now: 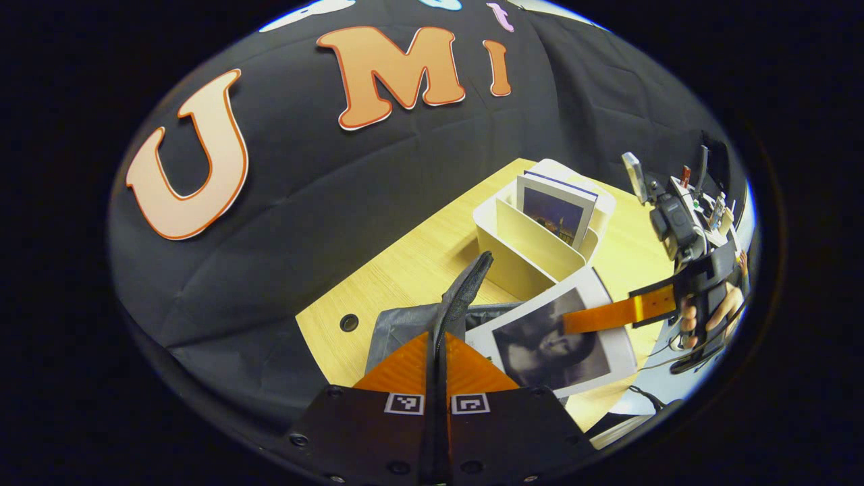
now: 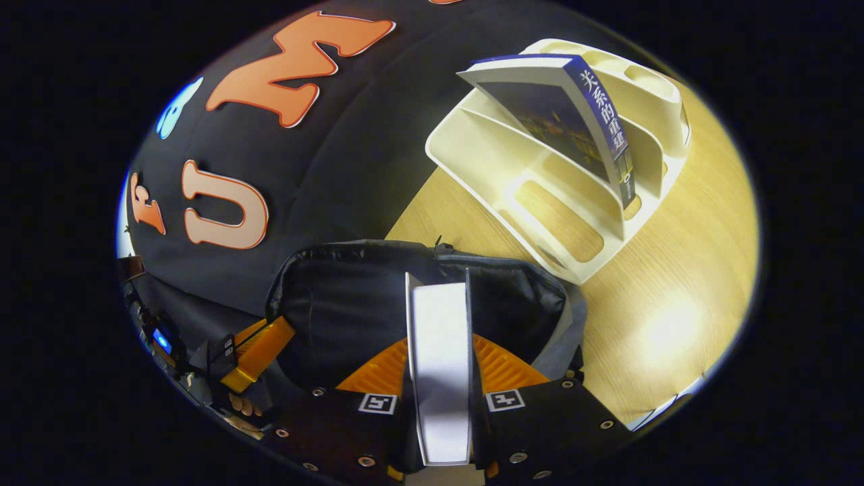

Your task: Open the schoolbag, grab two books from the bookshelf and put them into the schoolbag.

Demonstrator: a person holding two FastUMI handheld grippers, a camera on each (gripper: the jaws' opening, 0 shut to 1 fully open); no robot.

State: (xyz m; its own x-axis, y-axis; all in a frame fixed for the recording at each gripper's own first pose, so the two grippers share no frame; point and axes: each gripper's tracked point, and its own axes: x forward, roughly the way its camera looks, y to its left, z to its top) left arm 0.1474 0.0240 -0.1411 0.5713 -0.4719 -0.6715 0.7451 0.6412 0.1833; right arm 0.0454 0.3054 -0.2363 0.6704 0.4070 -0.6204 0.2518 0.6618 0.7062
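Observation:
The schoolbag (image 1: 398, 324) is grey outside and black inside, and lies open on the wooden table (image 1: 405, 270). My left gripper (image 1: 437, 337) is shut on the bag's black zipper edge (image 1: 466, 283) and holds it raised. A white book with a dark picture (image 1: 560, 337) hangs over the bag's mouth, with my right gripper (image 1: 607, 314) shut on it. In the right gripper view that book (image 2: 440, 378) stands edge-on between my right gripper (image 2: 440, 341) fingers, above the bag's black inside (image 2: 351, 304). A blue-covered book (image 2: 560, 128) leans in the white bookshelf (image 2: 486, 155).
The white bookshelf (image 1: 520, 250) stands just behind the bag, and the blue-covered book (image 1: 557, 212) is in one of its slots. The left gripper (image 2: 260, 354), held by a hand, is at the bag's left rim. Bare table (image 2: 661, 270) lies right of the bag. The black cloth wall is close behind.

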